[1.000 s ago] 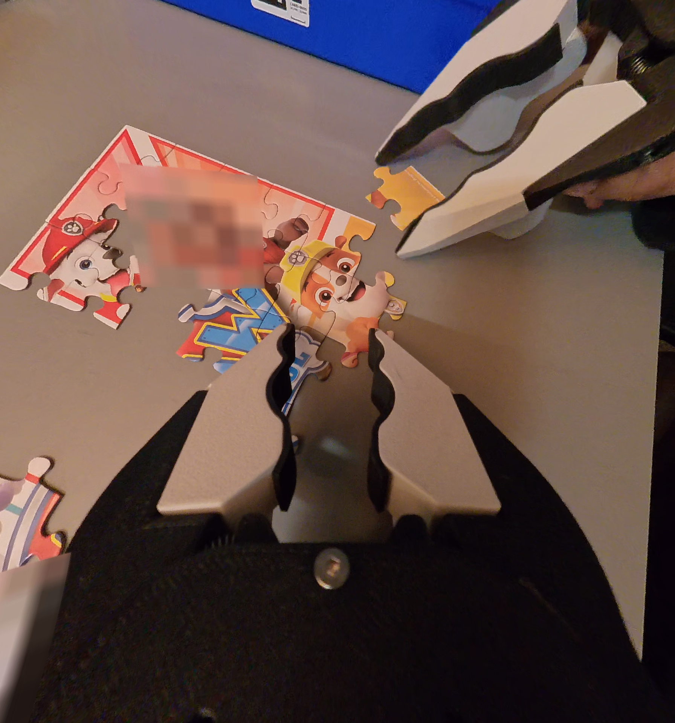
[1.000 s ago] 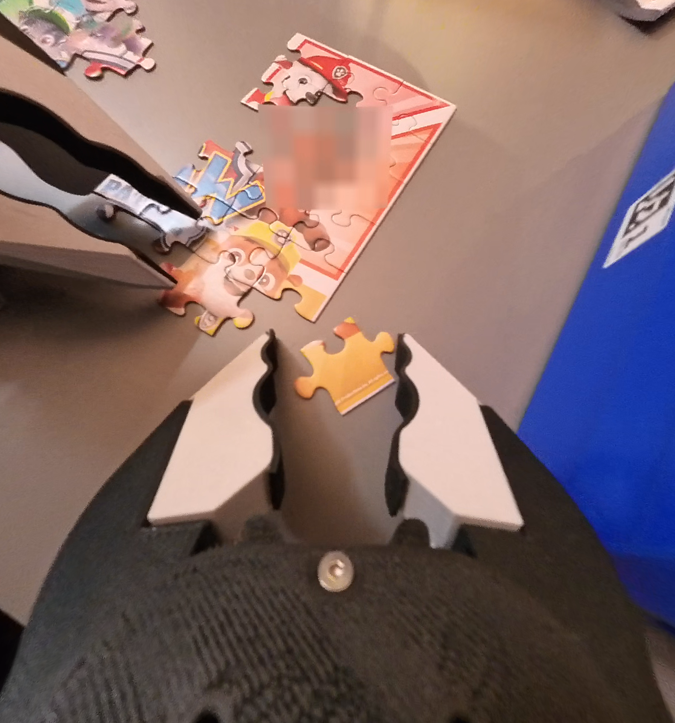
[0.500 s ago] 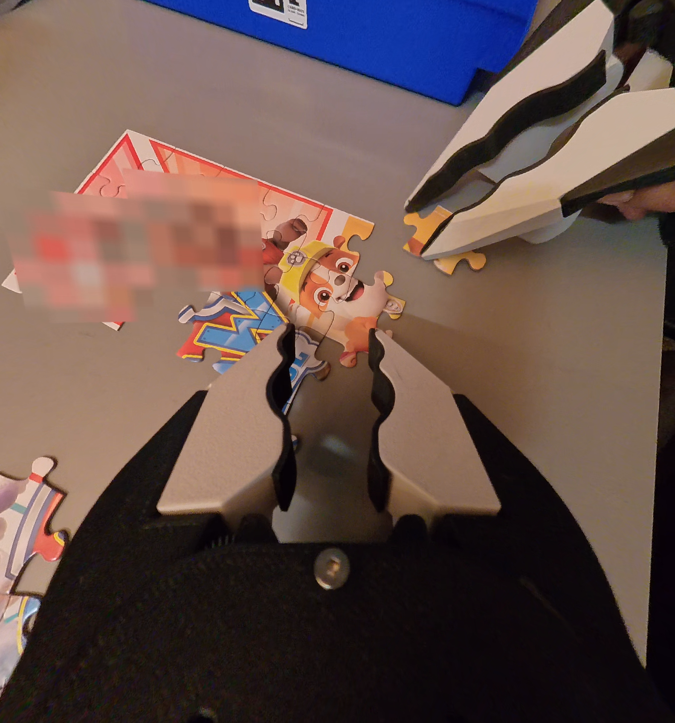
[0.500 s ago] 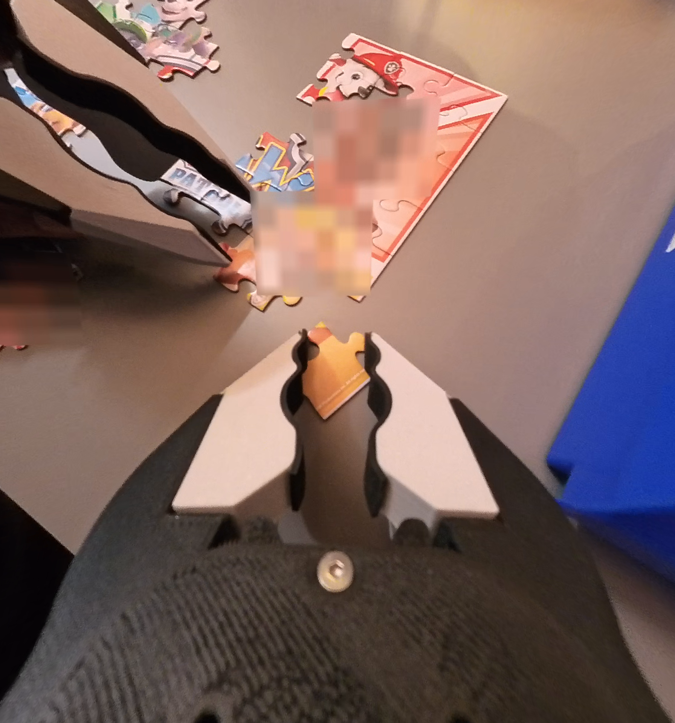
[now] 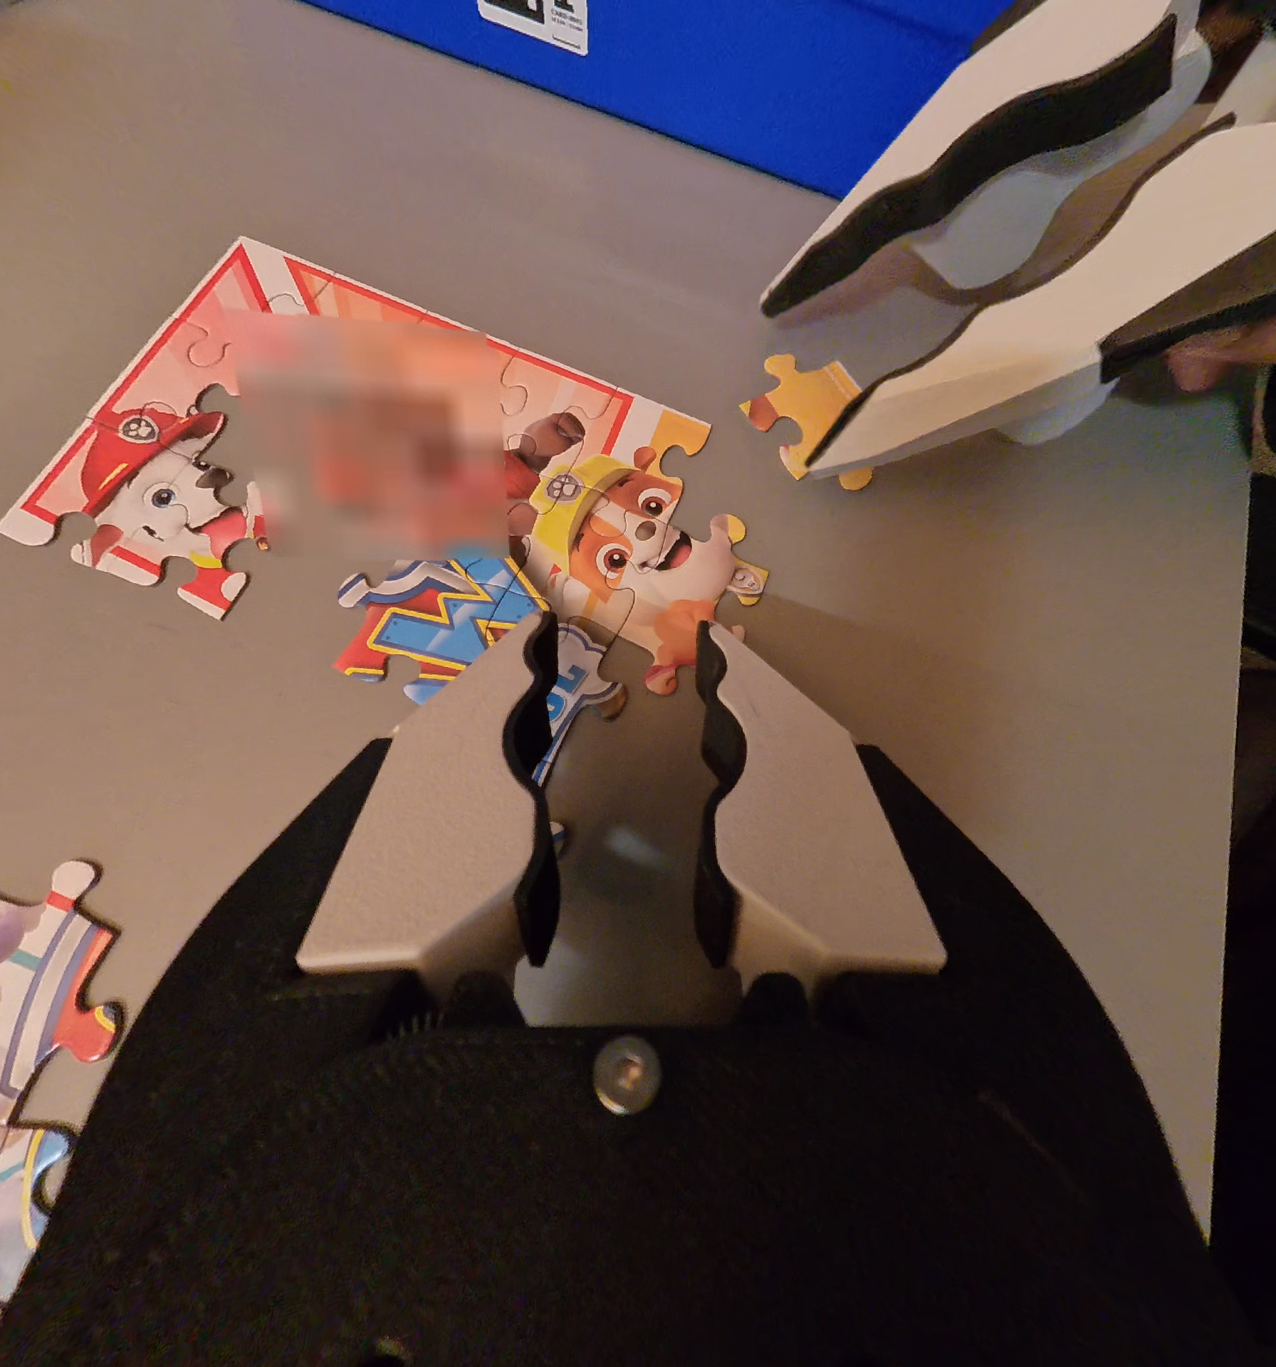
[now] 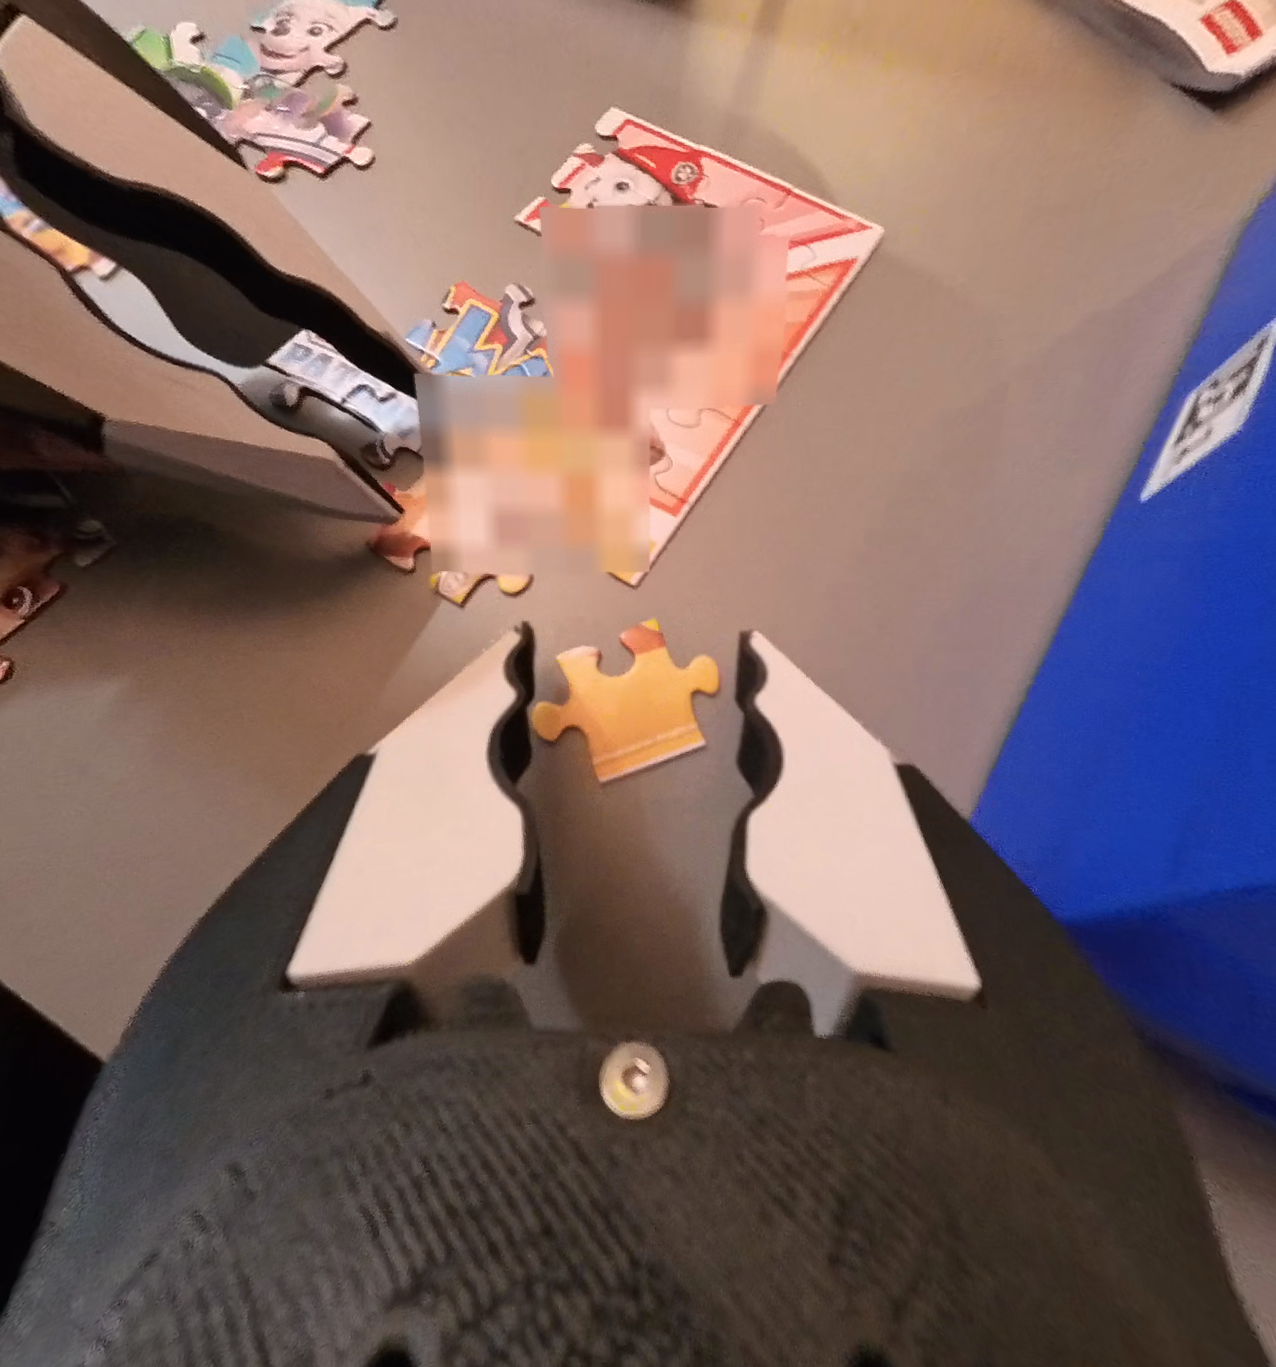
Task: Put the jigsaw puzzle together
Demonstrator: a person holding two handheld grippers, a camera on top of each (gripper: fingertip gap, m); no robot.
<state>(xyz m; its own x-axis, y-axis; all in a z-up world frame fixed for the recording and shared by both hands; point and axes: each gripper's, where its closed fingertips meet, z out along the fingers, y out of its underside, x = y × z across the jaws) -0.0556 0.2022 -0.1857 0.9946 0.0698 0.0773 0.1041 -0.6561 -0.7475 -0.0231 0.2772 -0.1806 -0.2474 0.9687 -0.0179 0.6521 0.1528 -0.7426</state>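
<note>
A partly assembled cartoon-pup jigsaw [image 5: 176, 370] lies on the grey table [image 5: 990, 703]. My left gripper [image 5: 624, 651] is open, its tips at the jigsaw's near edge, over a blue-and-white piece [image 5: 576, 680] and an orange pup piece [image 5: 676, 629]. It also shows in the right wrist view [image 6: 406, 444], low on the table. My right gripper [image 6: 631, 643] is open around a loose yellow piece [image 6: 628, 703] that lies flat on the table between the pads, not pressed. In the left wrist view the right gripper [image 5: 790, 385] stands over that yellow piece [image 5: 805, 407], right of the jigsaw.
A blue box [image 5: 731, 74] stands behind the jigsaw; it is at the right in the right wrist view [image 6: 1175, 666]. Loose joined pieces lie at the near left [image 5: 28, 998] and far left [image 6: 287, 96]. The table edge [image 5: 1227, 814] is close on the right. Both grippers' tips are roughly 15 centimetres from the partly assembled cartoon-pup jigsaw [image 5: 176, 370].
My right gripper closed around the yellow piece half a second ago and has opened again; the piece now lies turned, flat on the table. My left gripper has stayed in place.
</note>
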